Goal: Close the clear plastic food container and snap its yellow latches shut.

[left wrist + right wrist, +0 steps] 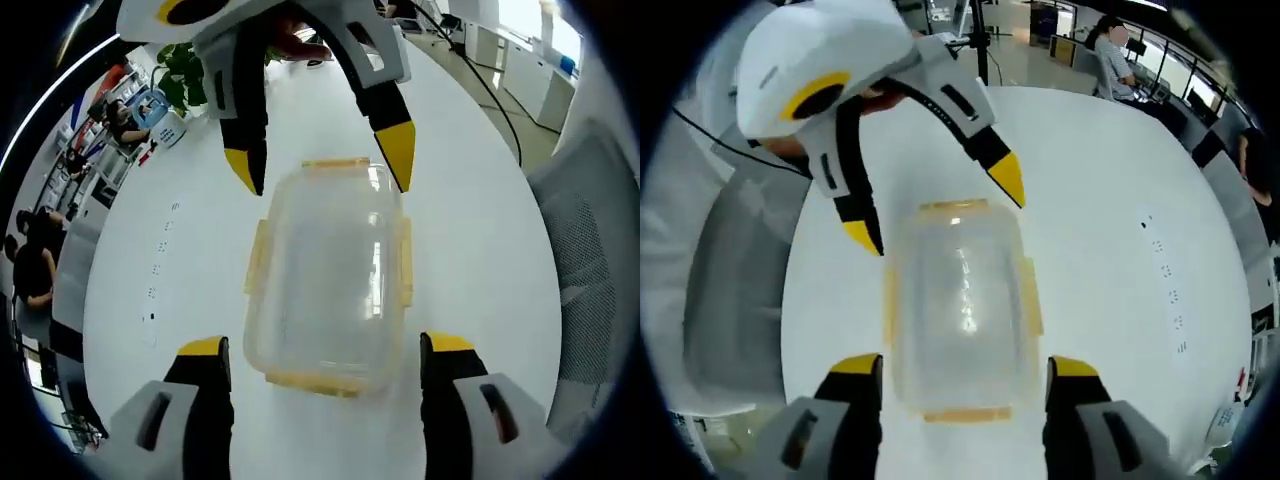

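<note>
In the left gripper view, the left gripper [325, 352] is hanging with its jaws spread wide, one on each side of the near end of the container [330, 275], gripping nothing; the container is sitting on the white table [480, 250] with its lid on and its yellow latches [257, 257] apparently still flared out. The right gripper [320, 165] is facing it, also spread, tips over the far end. In the right gripper view, the right gripper [965, 368] is straddling its own end of the container [960, 310], with the left gripper [935, 210] opposite. To latch well, one gripper should probably be steadying the lid while the other is pressing a latch [1030, 295] down squarely until it seats, working opposite sides in turn.
</note>
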Action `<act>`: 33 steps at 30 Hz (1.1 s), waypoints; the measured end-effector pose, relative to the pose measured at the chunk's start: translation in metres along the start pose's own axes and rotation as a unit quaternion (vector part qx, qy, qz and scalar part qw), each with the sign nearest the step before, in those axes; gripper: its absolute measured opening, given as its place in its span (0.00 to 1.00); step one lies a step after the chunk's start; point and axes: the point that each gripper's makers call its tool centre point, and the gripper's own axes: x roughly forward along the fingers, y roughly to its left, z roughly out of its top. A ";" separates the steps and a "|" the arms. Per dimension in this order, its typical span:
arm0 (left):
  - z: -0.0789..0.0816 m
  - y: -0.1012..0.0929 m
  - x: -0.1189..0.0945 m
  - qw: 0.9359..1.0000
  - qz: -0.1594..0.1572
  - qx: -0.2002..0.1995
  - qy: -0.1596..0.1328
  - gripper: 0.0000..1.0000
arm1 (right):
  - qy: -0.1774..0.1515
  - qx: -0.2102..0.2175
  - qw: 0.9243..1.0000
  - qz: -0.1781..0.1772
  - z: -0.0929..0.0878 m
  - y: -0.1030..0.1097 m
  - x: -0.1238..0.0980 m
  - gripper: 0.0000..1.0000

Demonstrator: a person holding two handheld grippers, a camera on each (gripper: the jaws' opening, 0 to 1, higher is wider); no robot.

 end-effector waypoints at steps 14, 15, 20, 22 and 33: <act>-0.007 0.003 0.018 0.999 -0.008 0.017 0.026 0.80 | 0.012 -0.018 0.999 -0.026 -0.013 0.002 0.013 0.70; -0.007 0.001 0.021 0.999 -0.012 0.016 0.028 0.80 | 0.013 -0.019 0.999 -0.026 -0.013 0.003 0.016 0.71; -0.011 0.000 0.028 0.999 -0.013 0.022 0.040 0.81 | 0.018 -0.030 0.999 -0.036 -0.014 0.002 0.023 0.74; -0.012 -0.002 0.031 0.999 -0.017 0.020 0.042 0.81 | 0.020 -0.033 0.998 -0.040 -0.014 -0.001 0.024 0.73; -0.014 -0.001 0.032 0.999 -0.013 0.024 0.046 0.79 | 0.020 -0.035 0.998 -0.050 -0.014 -0.003 0.024 0.70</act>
